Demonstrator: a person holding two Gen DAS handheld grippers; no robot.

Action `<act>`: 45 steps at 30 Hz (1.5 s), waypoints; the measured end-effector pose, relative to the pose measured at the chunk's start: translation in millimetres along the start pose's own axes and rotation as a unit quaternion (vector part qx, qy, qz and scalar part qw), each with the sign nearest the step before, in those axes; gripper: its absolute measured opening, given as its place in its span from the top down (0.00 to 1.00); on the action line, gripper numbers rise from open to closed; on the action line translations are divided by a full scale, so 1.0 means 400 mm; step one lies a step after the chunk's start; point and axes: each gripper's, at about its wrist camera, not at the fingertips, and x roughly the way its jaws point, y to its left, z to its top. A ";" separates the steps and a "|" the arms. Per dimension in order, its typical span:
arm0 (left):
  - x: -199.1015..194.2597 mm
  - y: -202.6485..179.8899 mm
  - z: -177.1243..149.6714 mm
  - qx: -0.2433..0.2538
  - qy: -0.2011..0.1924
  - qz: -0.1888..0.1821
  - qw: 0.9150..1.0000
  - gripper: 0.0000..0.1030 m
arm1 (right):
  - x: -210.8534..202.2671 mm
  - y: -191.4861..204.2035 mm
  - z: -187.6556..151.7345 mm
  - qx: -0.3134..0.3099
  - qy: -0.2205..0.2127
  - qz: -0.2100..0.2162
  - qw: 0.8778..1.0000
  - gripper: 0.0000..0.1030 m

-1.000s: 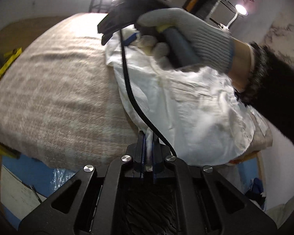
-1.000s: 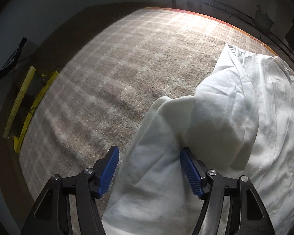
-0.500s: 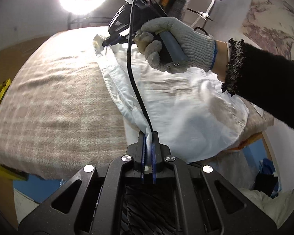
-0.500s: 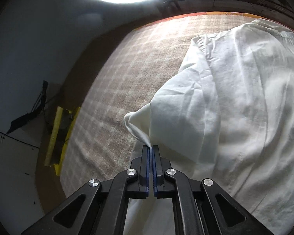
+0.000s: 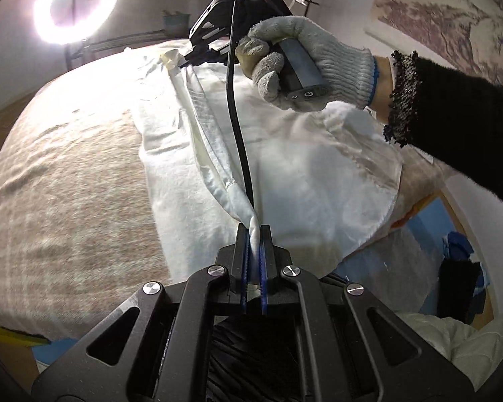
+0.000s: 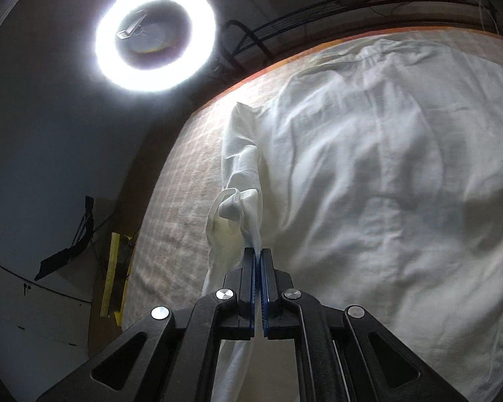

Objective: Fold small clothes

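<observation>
Now both tongs are clenched on the same white garment (image 5: 318, 174), which lies spread across a tabletop covered with a beige checked cloth (image 5: 67, 184). In the left wrist view, the left tongs (image 5: 254, 234) pinch a bunched fold of the garment's edge between their blue pads, the fabric squeezed into a narrow roll that rises out of the closed jaws. From there a thick seam or hem runs away toward the far side of the cloth, where the right tongs (image 5: 184, 64) grip the other end of that same edge. A gloved hand (image 5: 305, 63) in a grey knit glove holds the handle of the right tool, with a black fuzzy sleeve (image 5: 452, 127) behind it, and a black cable (image 5: 238, 127) hangs from that tool down over the garment.

In the right wrist view, the right tongs (image 6: 258, 258) are shut tight on a thin strip of white fabric, which is lifted off the cloth and twists up into a small knot-like fold just beyond the fingertips. The rest of the garment (image 6: 385, 184) stretches to the right of the tongs, rumpled and creased, covering most of the checked cloth (image 6: 184, 201) on that side. A ring light (image 6: 156, 35) glows brightly past the tabletop's far edge.
</observation>
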 end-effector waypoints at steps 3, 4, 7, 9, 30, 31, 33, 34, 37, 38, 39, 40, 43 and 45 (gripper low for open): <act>0.018 -0.014 0.000 0.007 0.012 0.002 1.000 0.97 | 0.002 -0.051 -0.010 0.022 0.000 -0.020 1.000 1.00; 0.022 -0.016 -0.001 0.007 0.015 0.001 1.000 0.97 | 0.008 -0.064 -0.015 0.027 0.001 -0.025 0.999 1.00; 0.023 -0.021 -0.004 0.006 0.023 0.002 1.000 0.96 | 0.009 -0.097 -0.023 0.024 0.010 -0.039 0.999 0.95; 0.015 -0.024 -0.006 0.003 0.024 -0.005 1.000 0.82 | 0.006 -0.100 -0.024 0.014 0.014 -0.049 0.999 0.90; -0.054 0.186 -0.079 -0.168 0.001 -0.037 0.985 0.72 | -0.224 0.026 -0.258 -0.089 0.033 0.000 0.995 0.52; -0.030 0.193 -0.081 -0.176 0.010 -0.047 0.983 0.72 | -0.205 0.031 -0.273 -0.093 0.040 -0.004 0.995 0.47; 0.006 0.197 -0.084 -0.188 0.020 -0.061 0.980 0.72 | -0.157 0.031 -0.294 -0.096 0.054 -0.020 0.994 0.45; 0.021 0.196 -0.085 -0.194 0.023 -0.070 0.978 0.72 | -0.133 0.024 -0.300 -0.090 0.062 -0.025 0.994 0.46; 0.039 0.181 -0.078 -0.199 0.020 -0.079 0.977 0.87 | -0.081 0.006 -0.315 -0.073 0.080 -0.026 0.994 0.58; 0.039 0.174 -0.074 -0.195 0.019 -0.076 0.978 0.94 | -0.067 0.003 -0.320 -0.070 0.084 -0.026 0.994 0.64; 0.032 0.163 -0.068 -0.188 0.019 -0.068 0.980 0.96 | -0.060 0.003 -0.327 -0.070 0.085 -0.026 0.994 0.76; 0.019 0.152 -0.060 -0.181 0.019 -0.060 0.981 0.96 | -0.056 0.005 -0.330 -0.071 0.085 -0.025 0.994 0.84; -0.029 0.118 -0.046 -0.136 0.016 -0.018 0.990 0.96 | -0.065 0.010 -0.345 -0.069 0.082 -0.021 0.994 1.00; -0.023 0.108 -0.056 -0.108 0.030 0.017 0.994 0.96 | -0.090 0.010 -0.351 -0.079 0.065 -0.030 0.994 1.00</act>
